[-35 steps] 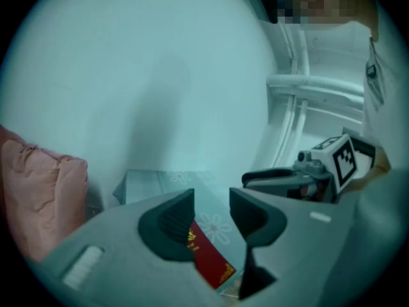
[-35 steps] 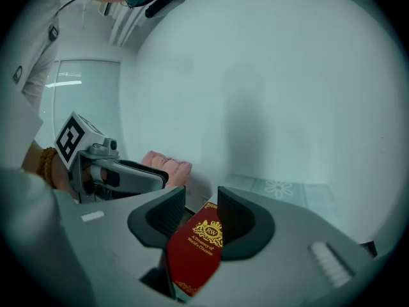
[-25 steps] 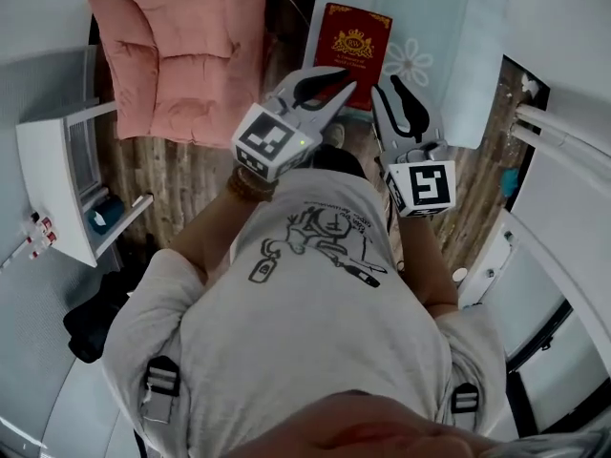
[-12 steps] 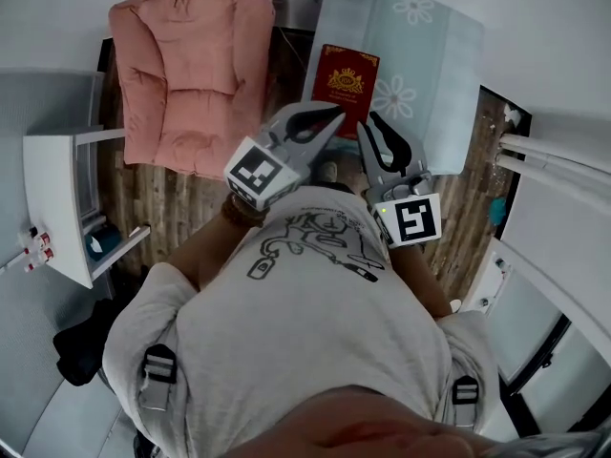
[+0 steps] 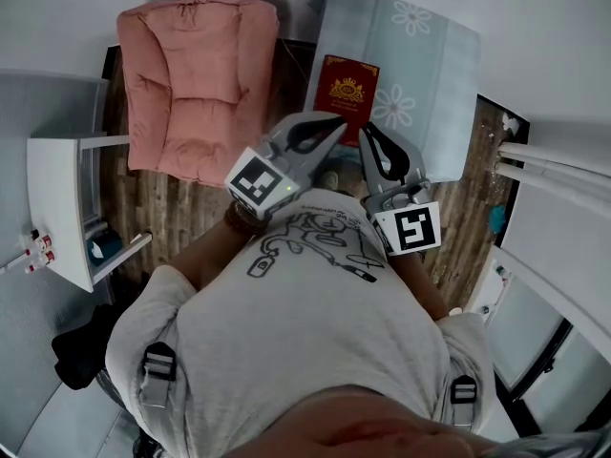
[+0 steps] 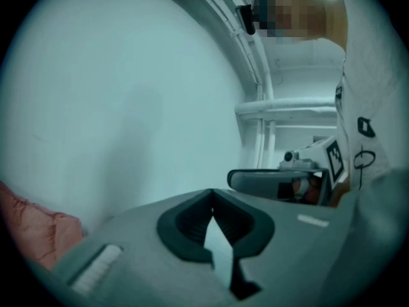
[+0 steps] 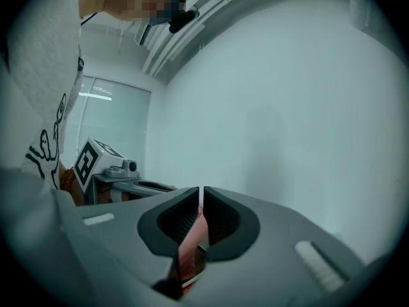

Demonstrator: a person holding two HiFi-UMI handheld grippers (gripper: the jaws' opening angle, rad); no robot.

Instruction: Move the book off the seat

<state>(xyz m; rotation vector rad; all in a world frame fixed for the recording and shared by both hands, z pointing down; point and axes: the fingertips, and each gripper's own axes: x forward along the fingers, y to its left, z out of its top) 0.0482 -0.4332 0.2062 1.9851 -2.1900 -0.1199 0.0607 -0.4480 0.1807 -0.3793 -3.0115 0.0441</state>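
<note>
Currently the book [image 5: 347,98] is lying flat on the flowered blue cushion [image 5: 434,74] beside the pink chair [image 5: 196,84], with the left gripper [image 5: 339,122] sitting fully shut and the right gripper [image 5: 367,132] just finishing closing, both holding nothing, so closed tips are likely risking shoving it instead of gripping.

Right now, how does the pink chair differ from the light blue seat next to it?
The pink chair is plain and puffy, with tufted padding. The light blue seat looks flat and is printed with white daisies. The red book lies on the light blue seat, not on the pink chair. Both stand side by side on the wood floor.
</note>
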